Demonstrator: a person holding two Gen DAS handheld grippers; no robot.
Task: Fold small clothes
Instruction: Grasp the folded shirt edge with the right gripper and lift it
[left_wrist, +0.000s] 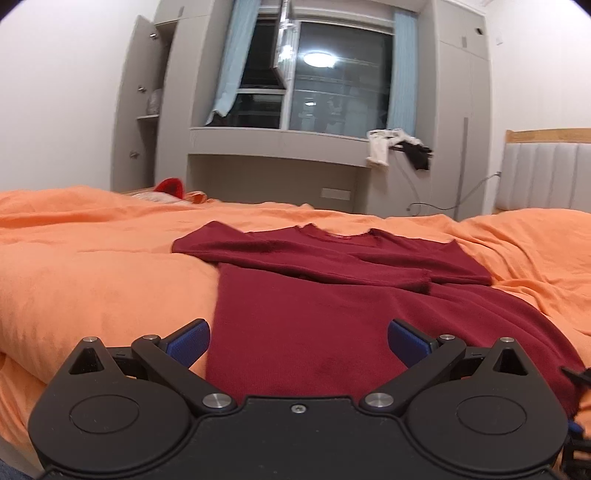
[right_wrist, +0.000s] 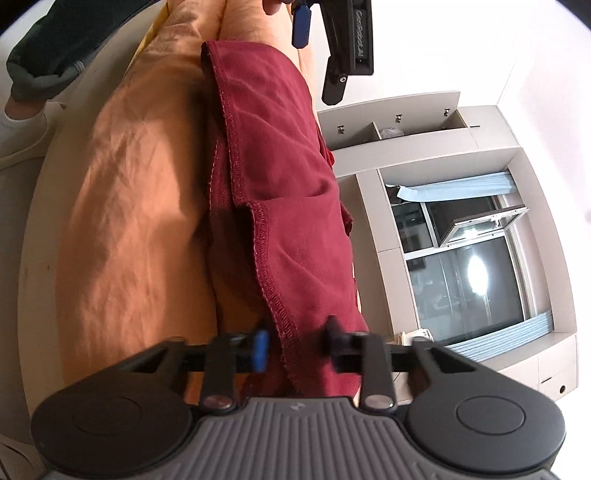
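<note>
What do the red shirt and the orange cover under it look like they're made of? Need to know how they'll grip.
Red shirt: looks like soft matte knit, probably cotton jersey; overlock stitching along the hem, limp drape. Orange cover: matte woven fabric, maybe cotton, over something padded; fine creases and puffy folds. Neither is shiny.

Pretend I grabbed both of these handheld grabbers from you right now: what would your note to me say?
Left gripper: jaws wide open, holding nothing, poised low over the near end of the dark red shirt.
Right gripper: jaws partly open with the shirt's stitched hem between them; the view is blurred, so a firm grip is not certain.
The shirt lies on the orange bedcover, neckline at the far end.
Done: one sleeve is folded across the chest.
Left: probably bring the hem up toward the neckline, then tidy the folded shirt.
</note>
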